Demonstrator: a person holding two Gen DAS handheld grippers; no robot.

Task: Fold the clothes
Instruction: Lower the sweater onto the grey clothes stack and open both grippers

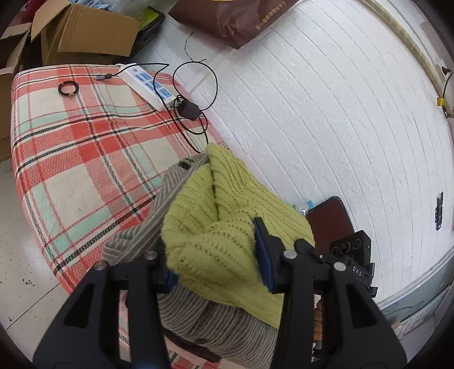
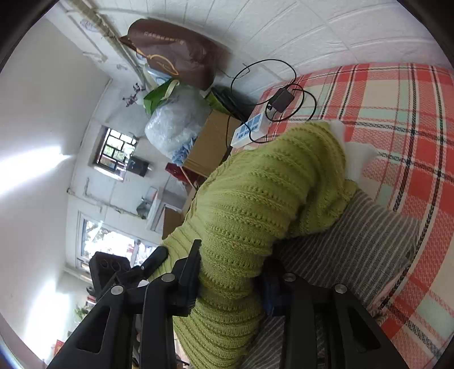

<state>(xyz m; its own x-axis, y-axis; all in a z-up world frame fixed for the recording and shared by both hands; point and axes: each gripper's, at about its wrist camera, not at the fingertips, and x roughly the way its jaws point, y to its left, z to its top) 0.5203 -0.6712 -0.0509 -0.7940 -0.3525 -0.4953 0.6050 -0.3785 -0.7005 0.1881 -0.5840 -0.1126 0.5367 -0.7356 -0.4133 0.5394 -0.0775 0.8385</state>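
Observation:
A lime-green knitted sweater (image 1: 224, 227) lies bunched over a grey striped garment (image 1: 204, 315) on a bed with a red, cream and mint plaid cover (image 1: 73, 159). My left gripper (image 1: 218, 255) is shut on a thick fold of the green sweater, and the striped garment lies under it. In the right wrist view the green sweater (image 2: 255, 193) is lifted in a long hump. My right gripper (image 2: 232, 272) is shut on it, above the striped garment (image 2: 354, 241) and the plaid cover (image 2: 397, 113).
A white power strip (image 1: 147, 85) with a black charger (image 1: 188, 109) and looped cables lies at the bed's far edge, and a black ring (image 1: 67, 88) lies nearby. Cardboard boxes (image 1: 85, 37) and a brown bag (image 1: 235, 20) stand beyond. A white brick-pattern wall (image 1: 340, 113) borders the bed.

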